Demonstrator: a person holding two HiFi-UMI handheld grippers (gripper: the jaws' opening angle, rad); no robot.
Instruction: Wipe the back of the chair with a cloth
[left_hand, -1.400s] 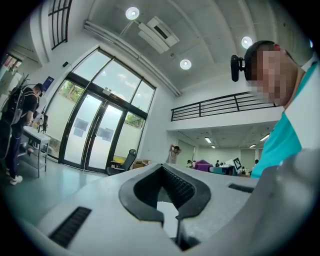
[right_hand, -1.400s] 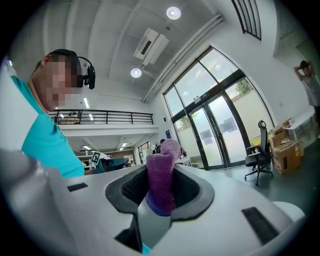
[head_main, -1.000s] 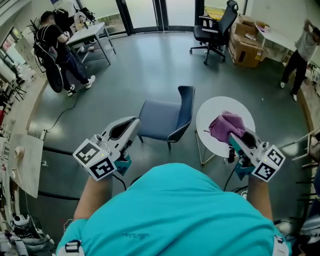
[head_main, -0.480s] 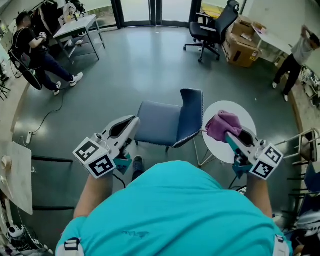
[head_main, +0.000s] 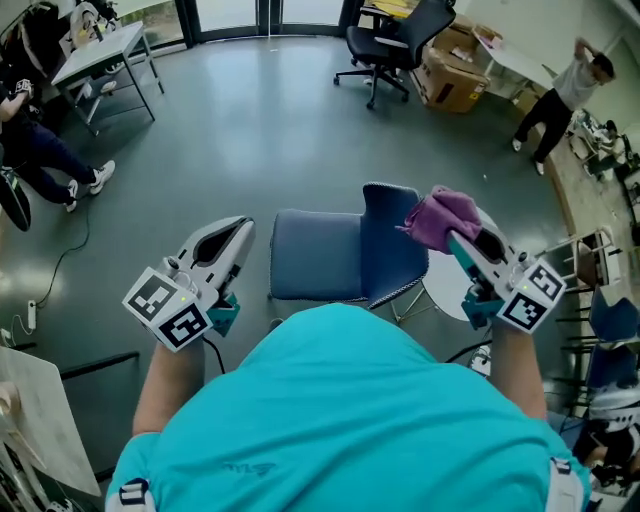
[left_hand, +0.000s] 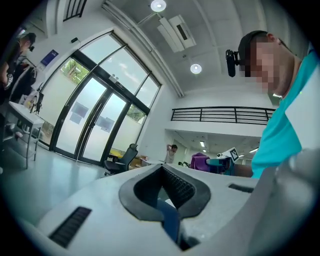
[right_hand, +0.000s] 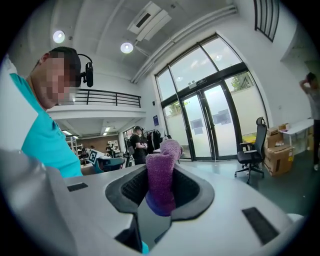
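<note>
A blue chair stands in front of me in the head view, its seat (head_main: 313, 256) to the left and its upright back (head_main: 392, 245) to the right. My right gripper (head_main: 452, 236) is shut on a purple cloth (head_main: 443, 217), which hangs bunched at the top right edge of the chair back; whether it touches I cannot tell. The right gripper view shows the cloth (right_hand: 162, 175) clamped between the dark pads of the right gripper (right_hand: 160, 195). To the left of the seat my left gripper (head_main: 233, 232) is held shut with nothing in it, as the left gripper view also shows for the left gripper (left_hand: 167, 192).
A white round table (head_main: 448, 292) stands just right of the chair, mostly under my right arm. A black office chair (head_main: 388, 42) and cardboard boxes (head_main: 450, 72) are at the back. People stand at the far right (head_main: 560, 92) and sit at the left (head_main: 35, 150) by a desk (head_main: 100, 50).
My right gripper has carried the purple cloth leftward from above the round table to the top of the chair back. The left gripper has drifted slightly left.
</note>
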